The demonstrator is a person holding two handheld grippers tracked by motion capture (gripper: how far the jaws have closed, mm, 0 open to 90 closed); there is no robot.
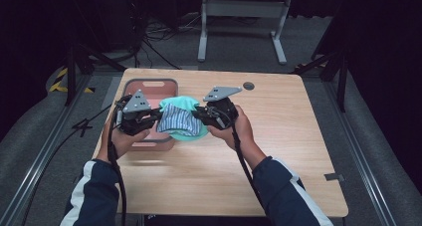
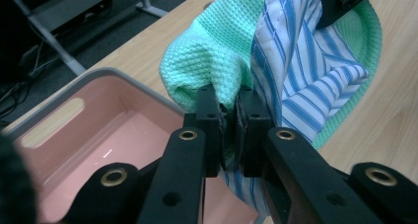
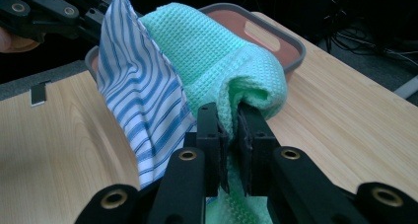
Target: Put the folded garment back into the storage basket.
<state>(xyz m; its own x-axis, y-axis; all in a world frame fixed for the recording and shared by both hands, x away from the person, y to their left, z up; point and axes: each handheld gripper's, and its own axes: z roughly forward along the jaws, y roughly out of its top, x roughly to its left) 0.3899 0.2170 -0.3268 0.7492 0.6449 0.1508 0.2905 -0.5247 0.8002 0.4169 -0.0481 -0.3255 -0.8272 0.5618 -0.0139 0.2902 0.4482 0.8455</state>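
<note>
Both grippers are clamped on the cloth bundle: left gripper (image 1: pixel 149 120) and right gripper (image 1: pixel 203 115) each pinch an end of the green waffle cloth (image 1: pixel 185 104) with the striped cloth (image 1: pixel 178 120) draped against it. The bundle hangs between them above the worktop (image 1: pixel 278 136), its long axis running hand to hand. The pink bin (image 1: pixel 149 89) sits just left, beside the left gripper, so I'd guess it goes that way

Right tongs (image 3: pixel 230 135) pinch the green cloth (image 3: pixel 217 56) (striped cloth (image 3: pixel 143 100) alongside) above the table (image 3: pixel 345 115).
</note>
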